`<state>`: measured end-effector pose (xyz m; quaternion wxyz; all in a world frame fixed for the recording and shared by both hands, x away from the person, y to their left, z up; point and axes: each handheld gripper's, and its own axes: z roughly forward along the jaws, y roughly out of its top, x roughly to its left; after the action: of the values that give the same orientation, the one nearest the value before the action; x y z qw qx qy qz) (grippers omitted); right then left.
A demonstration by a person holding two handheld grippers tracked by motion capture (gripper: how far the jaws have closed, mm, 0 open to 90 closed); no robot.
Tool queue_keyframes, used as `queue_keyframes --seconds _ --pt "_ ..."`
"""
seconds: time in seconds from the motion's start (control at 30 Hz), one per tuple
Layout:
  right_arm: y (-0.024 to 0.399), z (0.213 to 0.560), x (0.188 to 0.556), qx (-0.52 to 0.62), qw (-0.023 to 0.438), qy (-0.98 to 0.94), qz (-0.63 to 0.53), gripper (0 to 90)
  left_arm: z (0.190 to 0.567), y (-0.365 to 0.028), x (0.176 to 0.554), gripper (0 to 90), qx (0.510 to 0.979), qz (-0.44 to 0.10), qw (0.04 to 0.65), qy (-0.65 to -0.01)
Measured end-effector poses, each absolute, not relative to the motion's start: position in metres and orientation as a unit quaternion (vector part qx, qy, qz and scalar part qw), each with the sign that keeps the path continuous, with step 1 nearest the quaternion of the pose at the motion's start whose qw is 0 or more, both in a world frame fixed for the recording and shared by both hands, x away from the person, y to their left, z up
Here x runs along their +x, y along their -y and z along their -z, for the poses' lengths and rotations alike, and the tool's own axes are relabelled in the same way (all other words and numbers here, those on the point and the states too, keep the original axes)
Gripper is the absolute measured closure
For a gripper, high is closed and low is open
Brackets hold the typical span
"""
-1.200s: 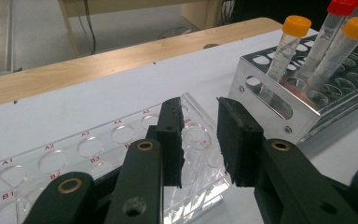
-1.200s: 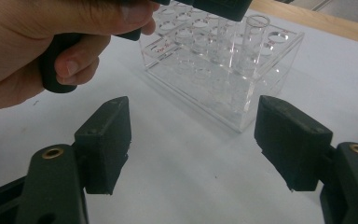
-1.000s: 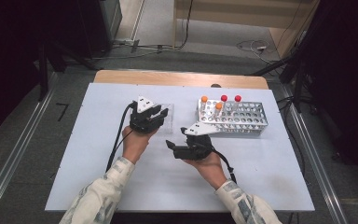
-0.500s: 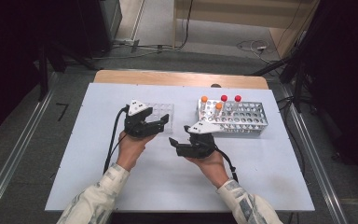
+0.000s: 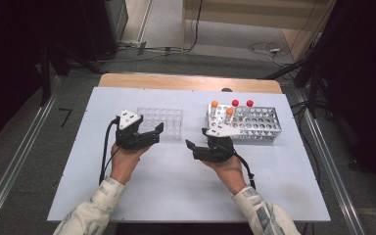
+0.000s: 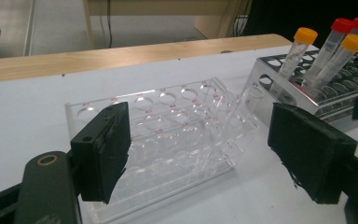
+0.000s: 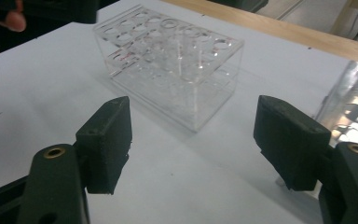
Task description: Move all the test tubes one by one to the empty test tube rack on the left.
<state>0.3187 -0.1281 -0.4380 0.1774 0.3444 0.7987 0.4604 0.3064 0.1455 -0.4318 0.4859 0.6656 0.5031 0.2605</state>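
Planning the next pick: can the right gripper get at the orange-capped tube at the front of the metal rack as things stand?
Probably yes. The right gripper is open and empty beside the metal rack; the orange-capped tube stands at the near edge, cap clear above the rack, though the jaws point away from it.

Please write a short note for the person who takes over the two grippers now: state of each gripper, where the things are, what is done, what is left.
Left gripper: fingers have just been opening, nothing between them, at the near edge of the clear rack.
Right gripper: open, empty, in front of the metal rack.
Things: a clear tube without cap leans in the clear rack. Four capped tubes, two orange and two red, stand in the metal rack.
Done: apparently one tube is placed in the clear rack.
Left: probably moving the capped tubes; this is a guess.
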Motion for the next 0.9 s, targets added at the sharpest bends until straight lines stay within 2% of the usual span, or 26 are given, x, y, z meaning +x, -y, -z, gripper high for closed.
queue_keyframes --seconds 0.4,0.67,0.9 --pt "0.162 0.427 0.335 0.382 0.217 -0.773 -0.457 27.3 0.435 -0.150 0.304 20.7 0.662 -0.267 0.481 -0.509" --pt "0.189 0.428 0.349 0.422 0.238 -0.753 -0.444 29.1 0.435 -0.150 0.304 20.7 0.661 -0.267 0.482 -0.510" --pt "0.195 0.435 0.362 0.442 0.255 -0.745 -0.431 31.7 0.435 -0.150 0.305 20.8 0.661 -0.266 0.482 -0.510"
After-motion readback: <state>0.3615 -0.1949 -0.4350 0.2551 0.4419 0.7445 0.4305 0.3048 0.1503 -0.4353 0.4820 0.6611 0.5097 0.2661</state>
